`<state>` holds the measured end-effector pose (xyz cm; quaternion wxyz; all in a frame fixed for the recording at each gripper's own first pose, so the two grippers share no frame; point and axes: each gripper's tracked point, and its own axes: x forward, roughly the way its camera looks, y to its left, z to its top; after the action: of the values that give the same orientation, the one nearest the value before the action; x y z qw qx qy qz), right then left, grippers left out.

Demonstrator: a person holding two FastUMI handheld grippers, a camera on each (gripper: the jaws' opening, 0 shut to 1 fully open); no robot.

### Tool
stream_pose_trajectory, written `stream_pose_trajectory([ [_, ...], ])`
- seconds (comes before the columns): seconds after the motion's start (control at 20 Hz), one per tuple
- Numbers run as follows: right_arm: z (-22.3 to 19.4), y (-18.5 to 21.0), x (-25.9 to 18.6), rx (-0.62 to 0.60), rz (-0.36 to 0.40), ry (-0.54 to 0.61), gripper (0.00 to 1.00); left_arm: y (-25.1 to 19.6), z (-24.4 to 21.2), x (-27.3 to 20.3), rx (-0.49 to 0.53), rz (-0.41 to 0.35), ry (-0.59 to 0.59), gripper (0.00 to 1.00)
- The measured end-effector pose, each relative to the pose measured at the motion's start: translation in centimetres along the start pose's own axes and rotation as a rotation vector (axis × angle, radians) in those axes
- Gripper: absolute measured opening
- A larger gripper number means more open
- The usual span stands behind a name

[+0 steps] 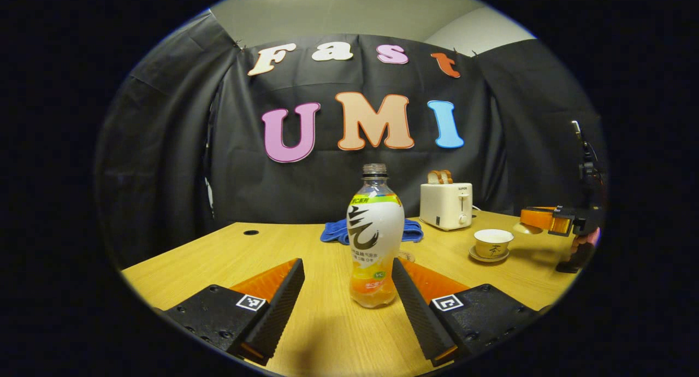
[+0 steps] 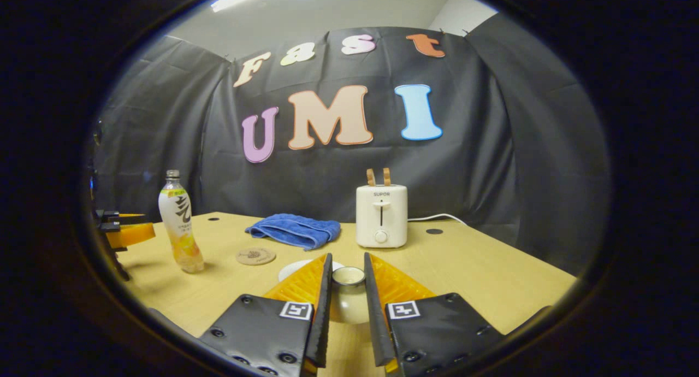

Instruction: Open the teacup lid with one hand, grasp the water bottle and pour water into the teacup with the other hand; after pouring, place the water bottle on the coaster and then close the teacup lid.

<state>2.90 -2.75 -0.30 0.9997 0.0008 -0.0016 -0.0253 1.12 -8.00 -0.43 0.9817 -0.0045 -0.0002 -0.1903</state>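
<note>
1. Bottle [image 1: 375, 237], clear plastic with a glossy label, stands uncapped between the spread fingers of the left gripper [image 1: 347, 298], untouched, seemingly lined up for a grasp.
2. Right gripper [image 2: 348, 289] pinches the lid [image 2: 348, 276] by its knob, held off the cup [image 1: 493, 242].
3. Round coaster [image 2: 255, 255] lies just beside the bottle, awaiting it.

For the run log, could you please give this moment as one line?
left gripper: open around water bottle | right gripper: shut on teacup lid | teacup: uncovered | coaster: bare
</note>
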Motion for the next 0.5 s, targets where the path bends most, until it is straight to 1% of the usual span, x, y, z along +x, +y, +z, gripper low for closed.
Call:
stream_pose_trajectory([
  [0.05, 0.0, -0.4, -0.1, -0.001, -0.007, 0.0, 0.36, -0.3, -0.1, 0.5, -0.002, -0.014, 0.01, 0.94],
  [0.25, 0.1, -1.1, -0.3, -0.001, -0.021, 0.0, 0.35, -1.5, -1.0, 2.6, 0.003, -0.052, 0.066, 0.93],
  [0.5, 0.1, -1.8, -0.3, 0.0, -0.031, 0.0, 0.36, -1.5, -1.6, 5.0, -0.008, -0.024, 0.116, 0.92],
])
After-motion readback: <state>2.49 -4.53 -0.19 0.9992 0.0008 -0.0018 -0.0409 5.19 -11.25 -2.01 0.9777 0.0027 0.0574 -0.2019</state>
